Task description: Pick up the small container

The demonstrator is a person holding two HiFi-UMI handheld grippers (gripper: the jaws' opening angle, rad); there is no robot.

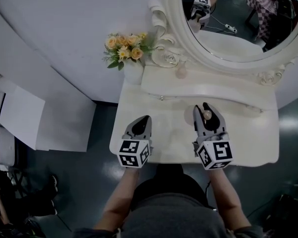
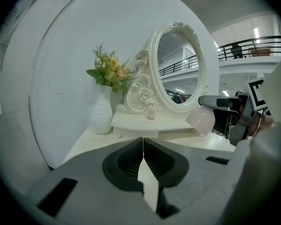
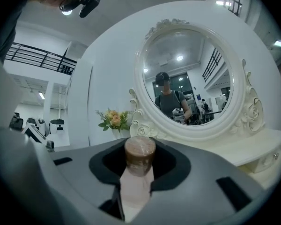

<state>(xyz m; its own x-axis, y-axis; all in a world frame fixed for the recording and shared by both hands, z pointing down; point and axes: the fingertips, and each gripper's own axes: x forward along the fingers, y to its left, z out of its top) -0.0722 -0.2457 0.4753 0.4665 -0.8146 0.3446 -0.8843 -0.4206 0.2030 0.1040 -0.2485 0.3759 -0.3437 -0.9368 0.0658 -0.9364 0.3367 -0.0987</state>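
The small container (image 1: 207,115) is a pale pink jar with a brown cork lid. My right gripper (image 1: 205,109) is shut on it and holds it above the white dressing table (image 1: 164,145). In the right gripper view the cork lid (image 3: 140,153) stands up between the jaws of that gripper (image 3: 139,168), with the pink body below. The left gripper view shows the pink jar (image 2: 201,121) hanging clear of the tabletop at the right. My left gripper (image 1: 141,123) hovers over the table's left front, shut with nothing in it (image 2: 142,145).
An oval mirror (image 1: 233,19) in a white carved frame stands at the back, above a raised shelf (image 1: 208,89). A white vase of flowers (image 1: 131,68) sits at the back left. A small bottle (image 1: 181,73) rests on the shelf by the mirror's foot.
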